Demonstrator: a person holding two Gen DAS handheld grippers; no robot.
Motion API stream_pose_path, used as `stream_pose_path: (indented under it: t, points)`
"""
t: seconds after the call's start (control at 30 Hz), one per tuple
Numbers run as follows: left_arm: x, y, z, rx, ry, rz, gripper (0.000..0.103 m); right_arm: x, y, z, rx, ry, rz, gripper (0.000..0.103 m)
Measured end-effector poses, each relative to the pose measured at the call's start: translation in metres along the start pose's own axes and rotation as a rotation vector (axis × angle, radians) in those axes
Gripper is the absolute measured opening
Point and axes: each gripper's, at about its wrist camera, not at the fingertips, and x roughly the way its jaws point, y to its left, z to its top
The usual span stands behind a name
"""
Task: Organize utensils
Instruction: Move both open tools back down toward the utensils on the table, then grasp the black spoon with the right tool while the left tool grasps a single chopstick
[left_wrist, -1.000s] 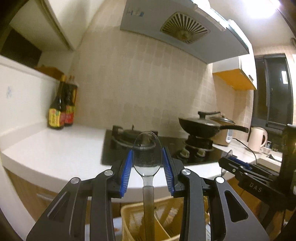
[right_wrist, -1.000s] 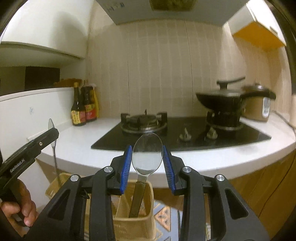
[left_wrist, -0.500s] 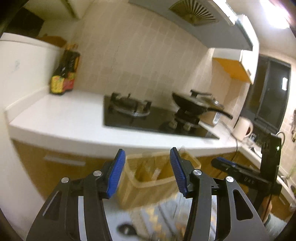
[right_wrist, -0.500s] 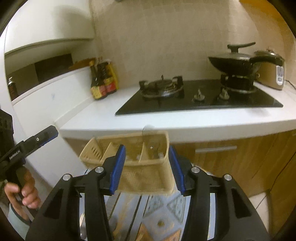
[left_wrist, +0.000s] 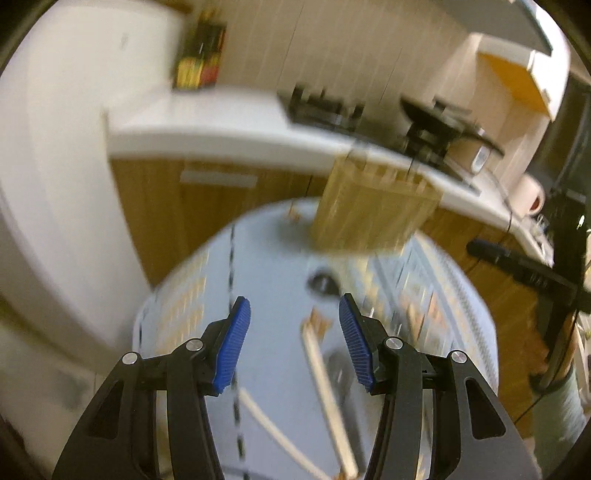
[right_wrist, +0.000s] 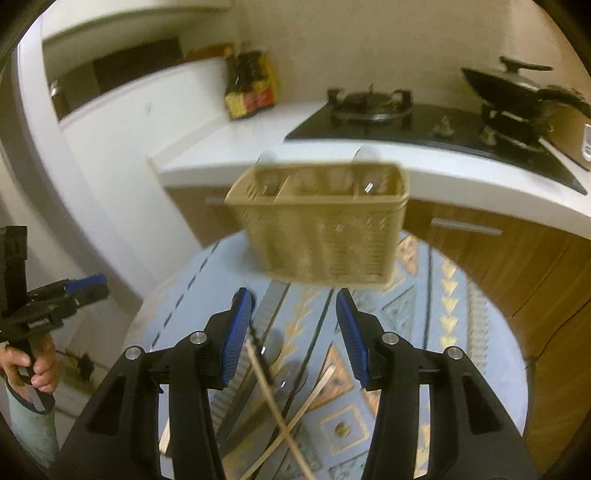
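A tan slotted utensil basket (right_wrist: 321, 236) stands at the far side of a round table with a blue patterned cloth (right_wrist: 447, 295). Two spoon bowls (right_wrist: 364, 153) stick out of its end compartments. My right gripper (right_wrist: 293, 332) is open and empty, tilted down over crossed chopsticks (right_wrist: 273, 402) and dark-handled utensils (right_wrist: 251, 384) on the cloth. My left gripper (left_wrist: 295, 343) is also open and empty above pale chopsticks (left_wrist: 325, 395) and a dark spoon (left_wrist: 323, 282). The left wrist view shows the basket (left_wrist: 373, 210) blurred. A hand holds the left gripper (right_wrist: 66, 295) at the table's left.
Behind the table runs a white counter (right_wrist: 236, 147) with a black gas hob (right_wrist: 373, 110), a lidded pan (right_wrist: 517, 85) and sauce bottles (right_wrist: 251, 88). Wooden cabinet doors (right_wrist: 480, 258) sit below it. The right gripper (left_wrist: 524, 269) shows at the far right.
Both grippers let go of their spoons, which now stand in the basket. Both opened, drew back and tipped down, so the cloth and its loose utensils came into view.
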Motion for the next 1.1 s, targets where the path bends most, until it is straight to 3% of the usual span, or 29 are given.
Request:
stream_pose_path:
  t: [0.17,0.33,0.43,0.6,0.7,0.8,1.1]
  points:
    - [0.018,0.021,-0.035,-0.051,0.130,0.032,0.049,0.022,0.015,-0.016,-0.012,0.120,0.003,0.045]
    - [-0.017,0.040,-0.035,-0.070,0.094,0.089,0.049,0.046,0.011,-0.028,0.022,0.216,-0.027,0.045]
    - [-0.036,0.042,-0.028,-0.073,0.059,0.085,0.049,0.060,0.005,-0.031,0.067,0.251,-0.007,0.045]
    - [0.005,0.032,-0.042,-0.072,0.155,0.035,0.049,0.089,0.005,-0.023,0.130,0.293,0.041,0.045]
    - [0.039,0.029,-0.061,-0.084,0.235,0.012,0.049,0.108,0.023,-0.013,0.068,0.290,0.089,0.045]
    - [0.057,0.030,-0.075,-0.100,0.289,-0.003,0.047,0.126,0.043,-0.007,-0.018,0.305,0.084,0.045]
    - [0.071,0.030,-0.079,-0.096,0.349,0.031,0.044,0.171,0.070,-0.002,-0.175,0.440,0.034,0.042]
